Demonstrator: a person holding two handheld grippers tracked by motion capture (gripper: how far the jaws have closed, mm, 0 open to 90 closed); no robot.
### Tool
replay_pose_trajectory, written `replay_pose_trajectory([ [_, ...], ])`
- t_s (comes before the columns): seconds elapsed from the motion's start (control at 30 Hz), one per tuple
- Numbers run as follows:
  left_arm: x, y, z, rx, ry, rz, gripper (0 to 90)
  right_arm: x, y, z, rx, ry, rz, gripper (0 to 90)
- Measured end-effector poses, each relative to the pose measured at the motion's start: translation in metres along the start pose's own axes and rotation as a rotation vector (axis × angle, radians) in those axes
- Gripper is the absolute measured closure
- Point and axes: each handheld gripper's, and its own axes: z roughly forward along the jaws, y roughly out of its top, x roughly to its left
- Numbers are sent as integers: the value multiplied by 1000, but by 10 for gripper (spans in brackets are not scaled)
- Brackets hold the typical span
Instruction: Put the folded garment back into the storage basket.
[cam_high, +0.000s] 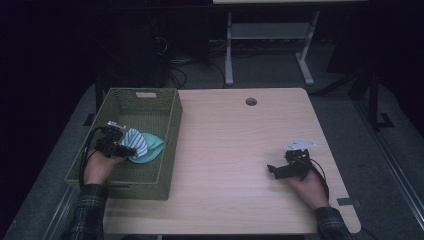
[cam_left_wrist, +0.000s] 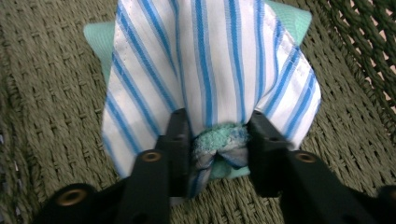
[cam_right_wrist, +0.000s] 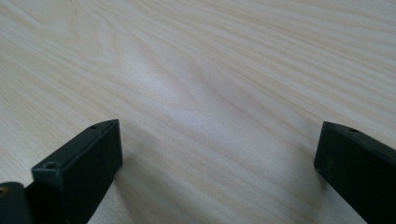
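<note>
At left of the high view, inside the woven basket (cam_high: 170, 125), the left tongs (cam_left_wrist: 217, 140) pinch a striped cloth (cam_left_wrist: 210, 60) bunched with mint cloth; right tongs (cam_right_wrist: 217, 154) spread over bare table (cam_high: 230, 145).

no readable text, label, brand or number anywhere, white slip (cam_high: 300, 145) near the table's (cam_high: 235, 150) right edge too small to read
</note>
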Motion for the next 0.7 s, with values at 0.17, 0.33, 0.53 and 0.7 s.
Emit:
replay_pose_trajectory([
  [0.17, 0, 0, 1, 1, 13, 14, 475, 0, 0, 0, 0, 0, 0, 6],
  [0.33, 0, 1, 2, -2, 21, 3, 319, 0, 0, 0, 0, 0, 0, 6],
  [0.53, 2, 2, -2, -46, 7, -9, 186, 0, 0, 0, -2, 1, -3, 6],
  [0.7, -2, 4, -14, -112, -34, -13, 152, 0, 0, 0, -1, 1, -4, 6],
])
